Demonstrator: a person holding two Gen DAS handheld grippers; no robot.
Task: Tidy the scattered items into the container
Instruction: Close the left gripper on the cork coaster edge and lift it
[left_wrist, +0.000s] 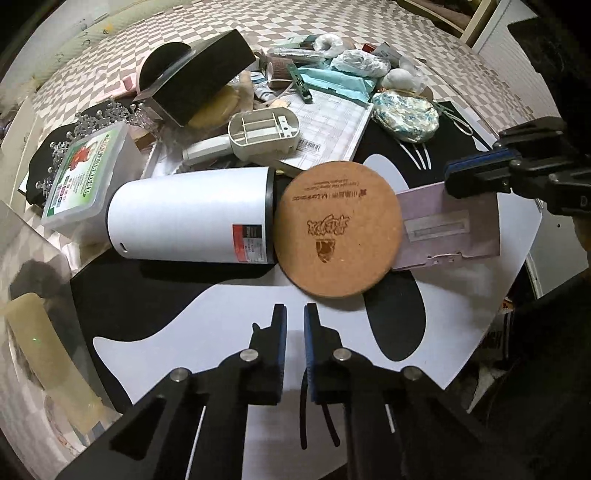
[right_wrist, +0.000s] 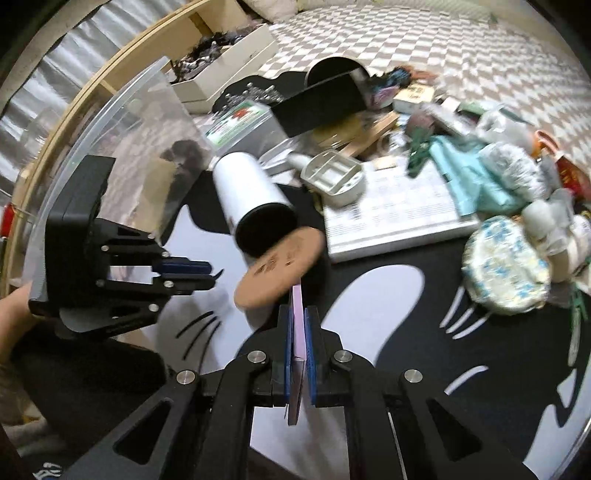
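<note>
Our right gripper (right_wrist: 299, 332) is clamped edge-on across a flat, pale lilac plastic card (left_wrist: 448, 229), so that the card juts forward like a blade. In the left wrist view, at the right middle of the frame, that card reaches in under the rim of the round cork coaster with burnt-in print (left_wrist: 338, 229). In the right wrist view the coaster sits tilted at centre frame, one edge raised. We judge the card is held this way to pry or slide the thin disc, which lies too flat for fingers to pinch from above.

Our left gripper (left_wrist: 294, 332) hangs low at the bottom centre of its own view, over the black-and-white mat (left_wrist: 229, 314). Its pads stand a narrow gap apart with nothing between them, perhaps ready to take the coaster once it lifts.

The coaster leans against the open black mouth of a white cylindrical tumbler lying on its side (left_wrist: 188, 216). Behind these, across the upper half of both frames, other clutter lies heaped.

The clear plastic container (right_wrist: 122, 147) stands at the left of the right wrist view. A few things seem to show through its wall, though we cannot tell what. The coaster and the heap remain outside it.
</note>
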